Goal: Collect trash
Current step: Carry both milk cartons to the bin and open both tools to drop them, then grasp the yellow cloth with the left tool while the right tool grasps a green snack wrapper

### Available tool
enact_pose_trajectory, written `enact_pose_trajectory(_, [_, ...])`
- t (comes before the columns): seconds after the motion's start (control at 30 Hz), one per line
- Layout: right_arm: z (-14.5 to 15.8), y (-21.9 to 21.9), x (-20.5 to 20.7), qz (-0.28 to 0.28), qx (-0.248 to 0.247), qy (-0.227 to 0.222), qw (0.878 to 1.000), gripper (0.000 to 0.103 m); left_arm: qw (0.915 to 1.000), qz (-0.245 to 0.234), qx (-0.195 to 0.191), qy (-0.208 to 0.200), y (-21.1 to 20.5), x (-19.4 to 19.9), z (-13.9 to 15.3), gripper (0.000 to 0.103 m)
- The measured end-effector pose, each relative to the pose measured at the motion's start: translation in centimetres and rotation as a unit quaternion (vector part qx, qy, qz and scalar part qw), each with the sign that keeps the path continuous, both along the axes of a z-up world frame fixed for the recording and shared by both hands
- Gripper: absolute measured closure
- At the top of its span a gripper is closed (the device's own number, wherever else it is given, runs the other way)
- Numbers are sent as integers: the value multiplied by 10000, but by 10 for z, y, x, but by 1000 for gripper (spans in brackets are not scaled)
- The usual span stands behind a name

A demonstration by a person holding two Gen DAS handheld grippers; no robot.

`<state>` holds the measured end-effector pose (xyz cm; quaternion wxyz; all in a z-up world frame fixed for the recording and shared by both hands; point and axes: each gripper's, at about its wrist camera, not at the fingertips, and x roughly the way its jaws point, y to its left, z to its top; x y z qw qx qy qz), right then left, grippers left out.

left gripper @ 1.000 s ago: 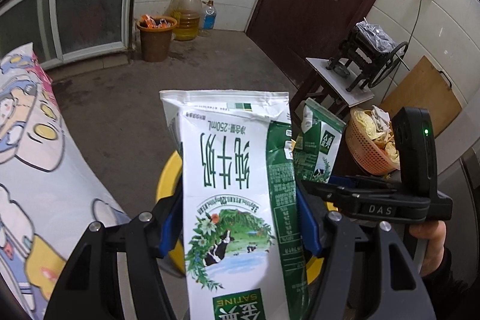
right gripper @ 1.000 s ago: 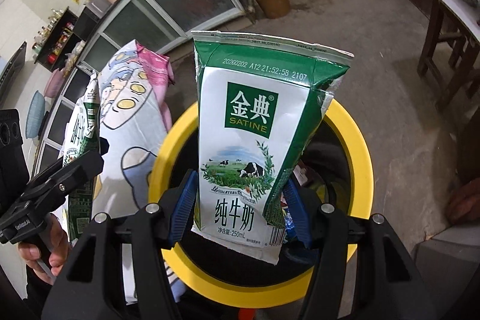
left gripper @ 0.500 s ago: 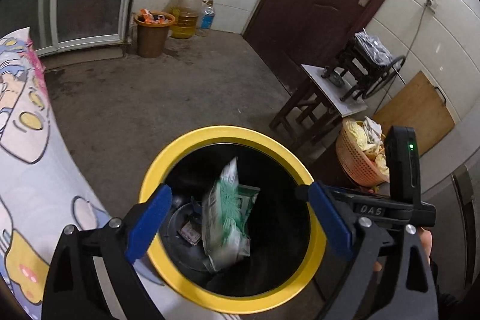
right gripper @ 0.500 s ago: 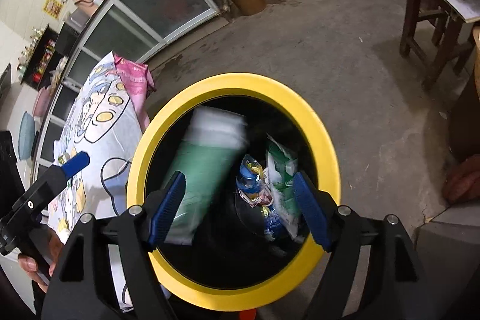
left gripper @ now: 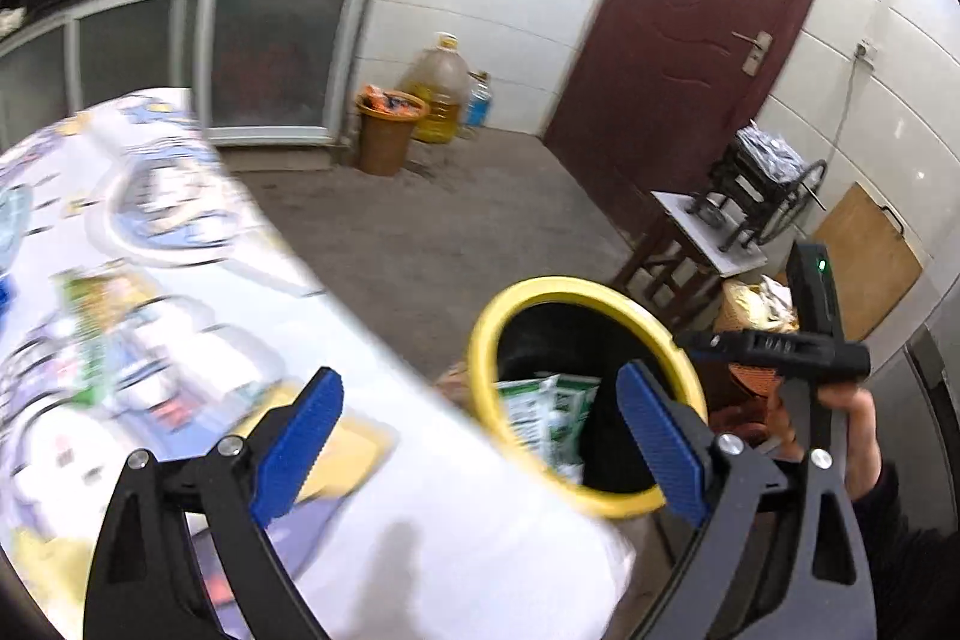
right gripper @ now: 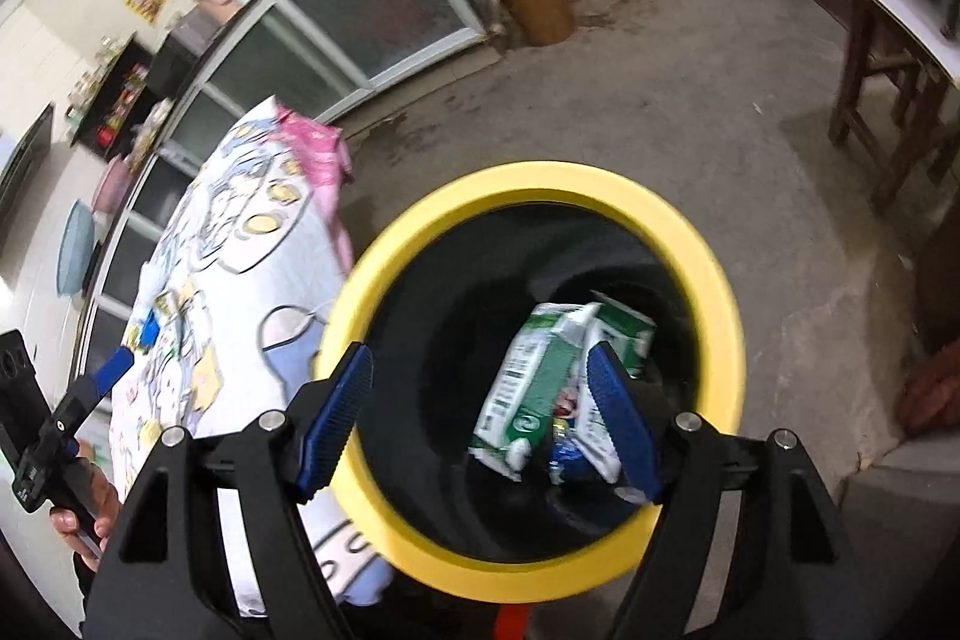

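Note:
A black bin with a yellow rim (right gripper: 714,280) stands on the floor beside the table; it also shows in the left wrist view (left gripper: 480,340). Two green-and-white milk cartons (right gripper: 528,370) lie inside it with other wrappers; they show in the left wrist view too (left gripper: 540,412). My right gripper (right gripper: 480,418) is open and empty above the bin. My left gripper (left gripper: 474,436) is open and empty over the table's edge, left of the bin. Blurred trash (left gripper: 96,340) lies on the cartoon tablecloth (left gripper: 420,550).
An orange bin (left gripper: 387,133) and oil jugs (left gripper: 438,94) stand by the far wall near a dark red door (left gripper: 690,22). A small wooden table (left gripper: 690,244) and a basket (left gripper: 750,310) stand right of the yellow bin. Glass-fronted cabinets (right gripper: 336,16) line the wall.
Both grippers opened and dropped their milk cartons into the bin. The left gripper has since swung left, over the table; the right stays above the bin.

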<state>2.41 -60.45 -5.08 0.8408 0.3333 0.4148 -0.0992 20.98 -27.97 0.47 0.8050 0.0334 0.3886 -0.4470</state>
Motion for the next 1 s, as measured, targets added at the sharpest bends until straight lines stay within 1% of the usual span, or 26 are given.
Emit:
enact_pose_trajectory(0.07, [7,16,13,213,-67,-54,9997,32,9998,135,25,-147,42,-4,7,14])
enact_pose_trajectory(0.1, [11,28,22,387,-110,-90,9992,32,9995,195,67,-230,56,-5,10,14])
enact_pose_trajectory(0.2, [21,60,49,798,-191,-204,9964,32,9973,462,239,-522,124,-10,18,14])
enact_pose_trajectory(0.27, [27,81,64,1075,-257,-294,9934,32,9958,550,369,-631,160,-12,21,14])
enact_pose_trajectory(0.33, [32,108,84,1418,-391,-354,9885,32,9936,699,523,-723,194,-12,20,14])
enact_pose_trajectory(0.43, [38,151,112,1921,-536,-458,9788,32,9926,788,670,-634,232,-13,13,14])
enact_pose_trajectory(0.57, [40,199,144,2435,-506,-550,9670,32,9925,697,823,-577,249,-19,0,14])
enact_pose_trajectory(0.73, [41,246,186,2797,-556,-589,9567,32,9919,545,1024,-523,243,-11,-15,14])
enact_pose_trajectory(0.9, [40,275,220,2975,-605,-515,9514,32,9920,680,996,-367,229,13,-22,14])
enact_pose_trajectory(1.0, [40,289,242,3043,-640,-477,9492,32,9928,790,889,-156,221,27,-28,14])
